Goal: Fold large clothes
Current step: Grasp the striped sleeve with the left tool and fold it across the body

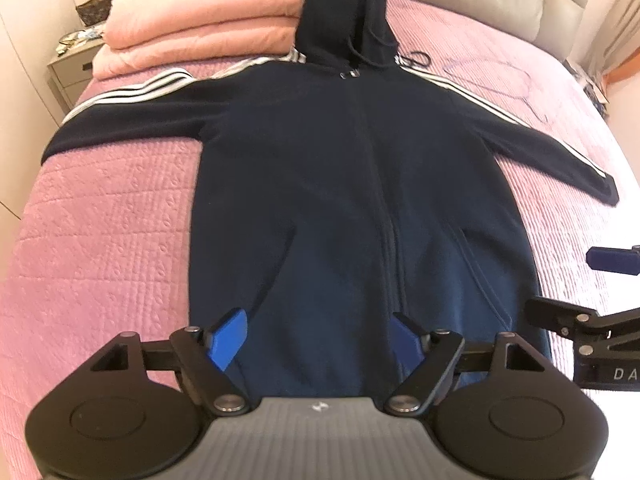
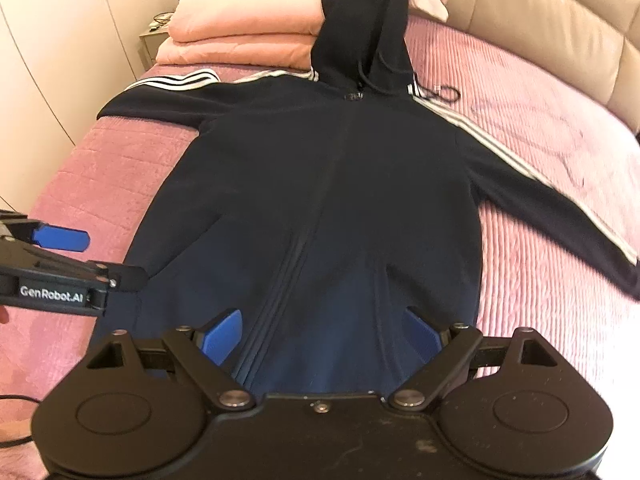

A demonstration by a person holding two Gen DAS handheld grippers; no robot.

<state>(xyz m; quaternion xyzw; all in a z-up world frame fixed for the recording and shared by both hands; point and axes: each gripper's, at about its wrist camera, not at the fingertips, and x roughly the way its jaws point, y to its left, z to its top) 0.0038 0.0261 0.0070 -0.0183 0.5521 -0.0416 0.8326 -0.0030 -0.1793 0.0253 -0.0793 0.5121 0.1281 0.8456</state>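
While both grippers hang over the hem | left gripper (image 1: 318, 336): jaws wide, pads clear of cloth, nothing held | right gripper (image 2: 320, 336): jaws wide, empty | navy hoodie (image 1: 344, 168): flat on pink bedspread (image 1: 104, 216), sleeves spread, hood on folded duvet (image 1: 200, 20)

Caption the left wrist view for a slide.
Left claw open above the hem of a navy hoodie spread flat on a pink bedspread.

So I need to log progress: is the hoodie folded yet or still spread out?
Spread out. The hoodie lies flat on the bed, both sleeves out sideways, hood up on the blankets.
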